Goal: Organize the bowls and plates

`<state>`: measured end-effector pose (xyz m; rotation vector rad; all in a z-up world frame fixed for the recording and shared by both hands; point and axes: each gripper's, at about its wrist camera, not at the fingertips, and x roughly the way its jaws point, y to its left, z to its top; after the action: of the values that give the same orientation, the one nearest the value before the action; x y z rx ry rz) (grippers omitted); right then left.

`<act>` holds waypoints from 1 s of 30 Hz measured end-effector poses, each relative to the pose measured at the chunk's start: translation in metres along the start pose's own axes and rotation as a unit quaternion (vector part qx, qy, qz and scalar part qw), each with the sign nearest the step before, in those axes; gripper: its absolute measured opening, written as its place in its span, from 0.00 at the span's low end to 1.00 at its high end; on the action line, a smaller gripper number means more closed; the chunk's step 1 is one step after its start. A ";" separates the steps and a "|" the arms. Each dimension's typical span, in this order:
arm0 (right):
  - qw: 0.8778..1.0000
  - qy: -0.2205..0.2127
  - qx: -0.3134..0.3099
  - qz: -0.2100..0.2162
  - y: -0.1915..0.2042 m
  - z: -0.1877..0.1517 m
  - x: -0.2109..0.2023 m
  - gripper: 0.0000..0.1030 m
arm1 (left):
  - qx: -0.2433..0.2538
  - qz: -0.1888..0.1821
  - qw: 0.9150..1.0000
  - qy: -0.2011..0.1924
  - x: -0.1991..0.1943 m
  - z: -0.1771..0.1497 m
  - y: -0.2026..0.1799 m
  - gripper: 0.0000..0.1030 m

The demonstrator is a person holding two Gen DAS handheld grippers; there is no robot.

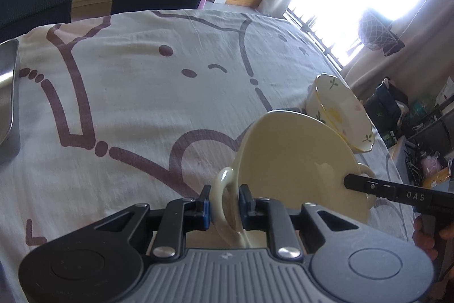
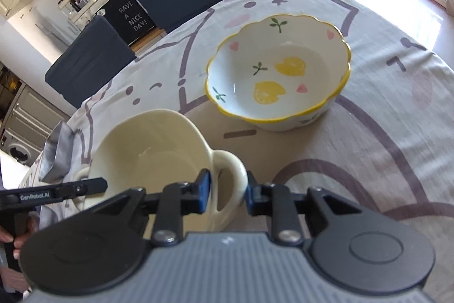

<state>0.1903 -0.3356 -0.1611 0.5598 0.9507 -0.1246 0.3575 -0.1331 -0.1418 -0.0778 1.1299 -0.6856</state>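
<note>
Both grippers look the same: the left gripper [image 1: 224,206] and right gripper [image 2: 228,195] have black linkage arms, silver screws, blue pads [image 2: 205,190] and a ribbed grey body with round black caps.

White letters "DAS" stand on the black finger of the right gripper [image 1: 351,180] where it reaches in from the right edge of the left wrist view. "GenRobot.AI" stands in pale letters on the side of the left gripper [image 2: 103,183] in the right wrist view. Beyond the surface's far edge, a black sign [image 2: 129,19] reads "HAVE A NICE DAY!" in white.
</note>
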 end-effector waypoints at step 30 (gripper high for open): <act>0.999 0.009 -0.045 0.011 0.004 -0.004 0.001 0.28 | -0.014 0.051 0.999 0.010 0.000 -0.008 -0.009 0.25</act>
<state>0.1894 -0.3301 -0.1617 0.4882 0.9632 -0.0566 0.3467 -0.1381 -0.1412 -0.0373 1.1551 -0.5799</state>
